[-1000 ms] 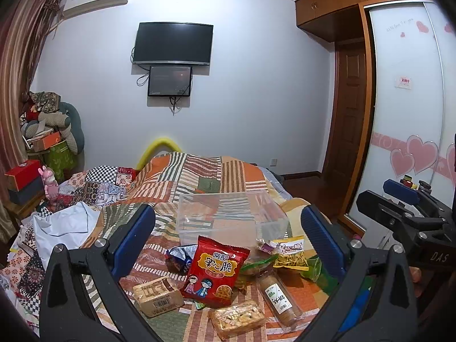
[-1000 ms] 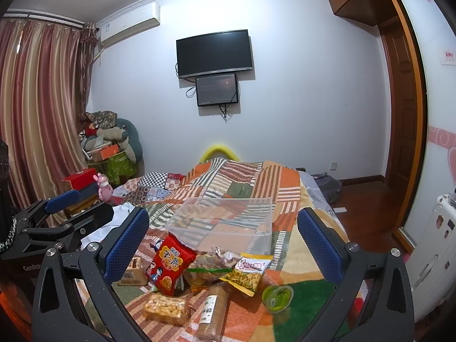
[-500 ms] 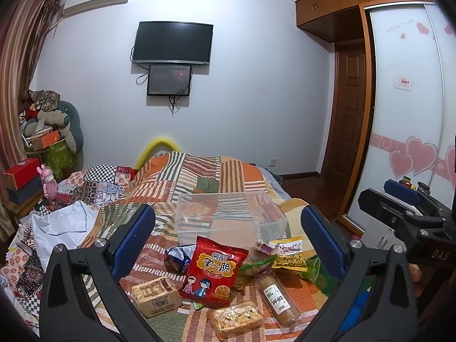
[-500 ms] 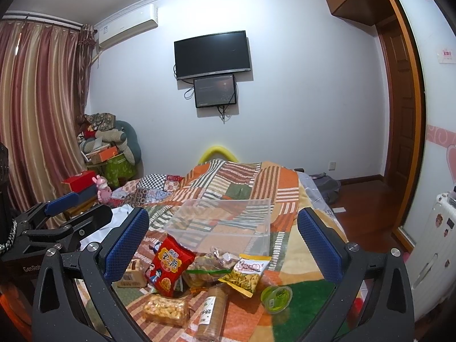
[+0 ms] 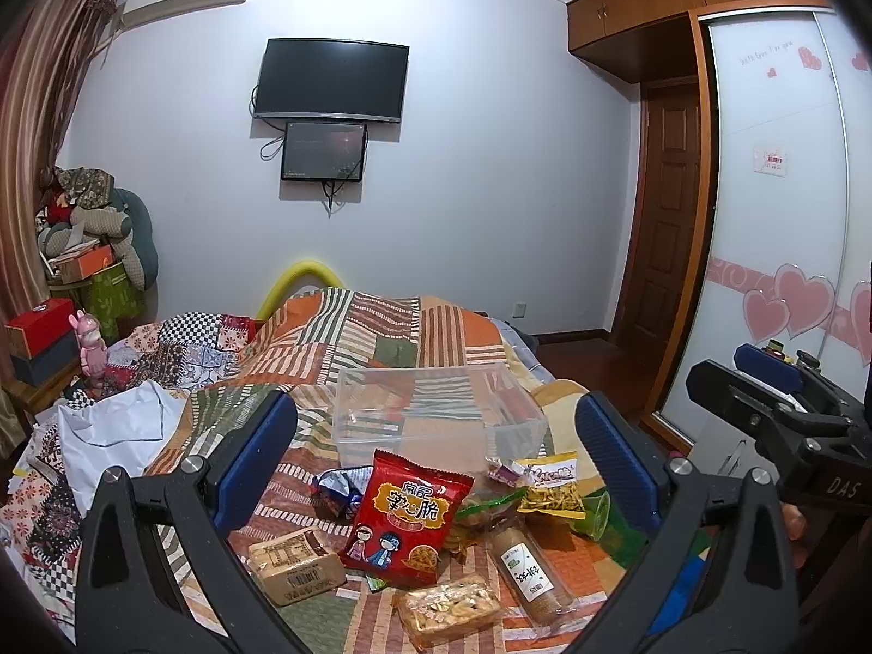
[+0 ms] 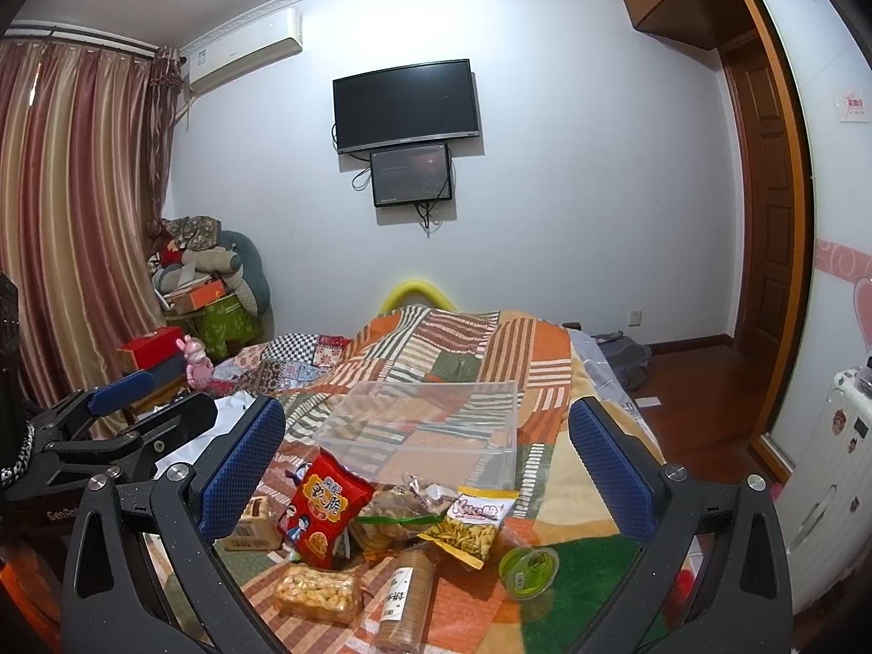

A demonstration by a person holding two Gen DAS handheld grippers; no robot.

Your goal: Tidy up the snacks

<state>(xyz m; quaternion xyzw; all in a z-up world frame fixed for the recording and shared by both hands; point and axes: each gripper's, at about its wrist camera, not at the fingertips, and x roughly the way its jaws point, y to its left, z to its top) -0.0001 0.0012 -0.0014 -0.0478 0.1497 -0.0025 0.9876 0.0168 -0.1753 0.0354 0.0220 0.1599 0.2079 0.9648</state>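
Both my left gripper and right gripper hang spread wide, empty, barely shifted from a second ago. Snacks lie heaped on the quilt before the clear bin; the red bag half hides the blue packet.

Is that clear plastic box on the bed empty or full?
Empty: the quilt pattern shows through the clear plastic box; nothing sits inside.
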